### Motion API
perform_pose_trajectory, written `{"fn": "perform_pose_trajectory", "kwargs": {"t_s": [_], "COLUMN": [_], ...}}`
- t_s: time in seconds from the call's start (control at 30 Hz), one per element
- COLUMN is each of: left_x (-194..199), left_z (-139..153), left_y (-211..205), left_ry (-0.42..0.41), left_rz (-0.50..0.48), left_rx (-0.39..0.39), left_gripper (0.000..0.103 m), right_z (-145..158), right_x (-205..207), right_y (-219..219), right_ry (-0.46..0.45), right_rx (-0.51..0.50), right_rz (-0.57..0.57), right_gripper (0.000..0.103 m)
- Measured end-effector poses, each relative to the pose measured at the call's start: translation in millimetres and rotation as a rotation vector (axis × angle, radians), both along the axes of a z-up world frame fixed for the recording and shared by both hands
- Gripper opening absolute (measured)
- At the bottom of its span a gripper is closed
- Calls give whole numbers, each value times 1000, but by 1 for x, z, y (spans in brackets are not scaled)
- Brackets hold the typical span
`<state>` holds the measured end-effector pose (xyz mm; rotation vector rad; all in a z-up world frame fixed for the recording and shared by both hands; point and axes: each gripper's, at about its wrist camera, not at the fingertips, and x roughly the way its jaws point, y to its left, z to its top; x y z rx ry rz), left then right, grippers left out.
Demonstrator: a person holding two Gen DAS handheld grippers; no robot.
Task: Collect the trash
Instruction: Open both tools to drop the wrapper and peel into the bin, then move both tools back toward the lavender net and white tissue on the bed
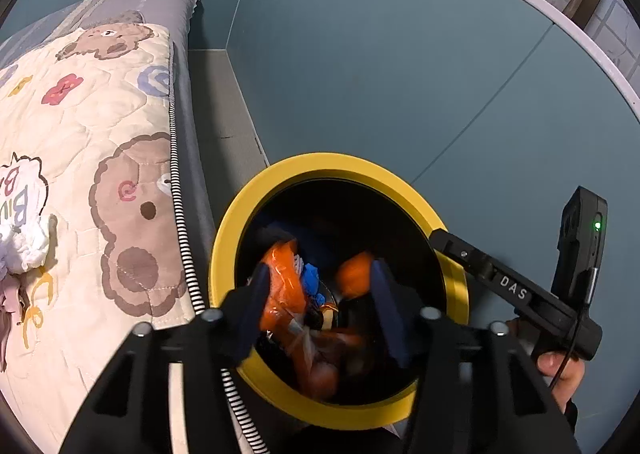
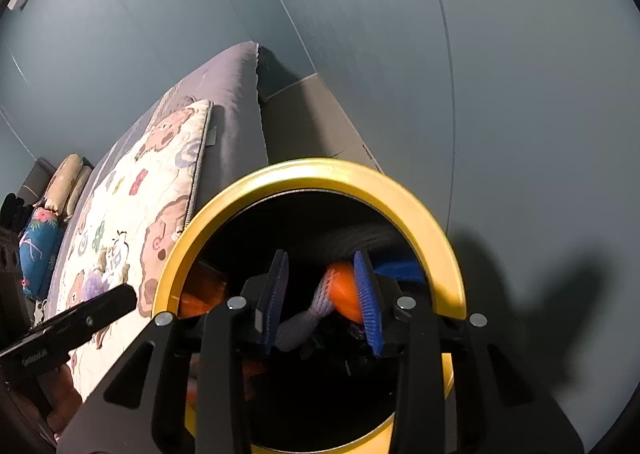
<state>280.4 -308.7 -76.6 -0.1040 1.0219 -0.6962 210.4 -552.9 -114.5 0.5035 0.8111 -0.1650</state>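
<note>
A round bin with a yellow rim (image 1: 240,222) (image 2: 404,198) stands beside the bed, its inside dark. My left gripper (image 1: 320,294) hangs over its mouth, jaws apart. An orange plastic wrapper (image 1: 284,286) lies against the left finger only and trails blurred down into the bin, beside blue scraps (image 1: 310,278). My right gripper (image 2: 322,298) is over the same mouth, open. A grey twisted piece (image 2: 296,328) sits low in the gap, apart from the right pad, with something orange (image 2: 344,290) behind it. The right gripper's black body (image 1: 516,290) crosses the rim.
A bed with a cream bear-print quilt (image 1: 100,158) (image 2: 132,214) lies left of the bin. Crumpled white tissue (image 1: 24,246) rests on the quilt. Blue-grey wall panels (image 1: 380,54) stand right behind the bin. Pillows (image 2: 64,182) lie at the bed's far end.
</note>
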Motion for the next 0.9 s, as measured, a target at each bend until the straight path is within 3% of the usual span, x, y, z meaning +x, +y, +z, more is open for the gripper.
{"fn": "perform_pose_trajectory", "kwargs": {"t_s": [0.03,0.13,0.33,0.63,0.9], "left_x": [-1,-3,-8,-5,3], "left_z": [1,6,14,24,31], "left_y": [2,9,31,81,135], "left_ry": [-4,-29,-93,-125,-159], "left_rz": [1,8,35,104,195], "left_rx": [-1,0,19,33,61], "left_gripper": [55,67,77,81,82], "right_z": [1,2,9,35,52], "right_x": [0,1,-2,2,22], "right_y": [1,3,8,43,90], "right_ry": [1,6,-6,-36,-44], "right_rx": [-1,4,38,24,16], "right_rz": [-4,-5,7,77,170], "right_gripper": [43,44,49,58,60]}}
